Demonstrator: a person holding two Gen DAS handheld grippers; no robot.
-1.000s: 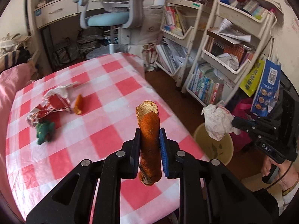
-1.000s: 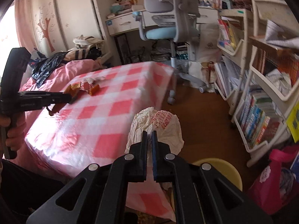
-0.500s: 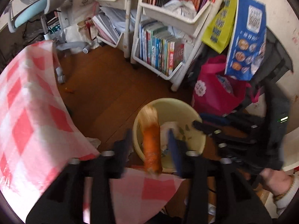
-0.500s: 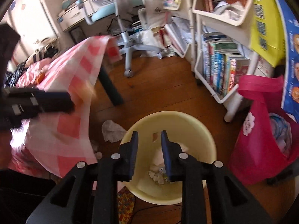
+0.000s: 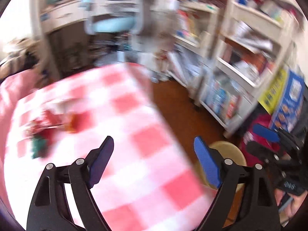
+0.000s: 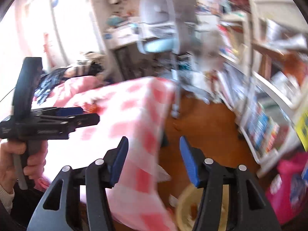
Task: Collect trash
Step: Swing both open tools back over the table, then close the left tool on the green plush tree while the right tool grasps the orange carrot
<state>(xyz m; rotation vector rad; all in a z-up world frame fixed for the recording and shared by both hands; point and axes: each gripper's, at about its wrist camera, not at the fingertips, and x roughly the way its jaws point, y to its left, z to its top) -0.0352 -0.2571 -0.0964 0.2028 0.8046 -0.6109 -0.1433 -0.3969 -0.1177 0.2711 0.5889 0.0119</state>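
Right gripper [image 6: 153, 161] low in the foreground, blue pads apart, just been opening, nothing between them; beyond and left, pink checked tablecloth [image 6: 138, 119] draped off the table edge; below right, yellow bin [image 6: 182, 209] on wooden floor, partly hidden behind one finger; at left, left gripper [image 6: 57, 119] held by a hand [image 6: 13, 159]; everything blurred.
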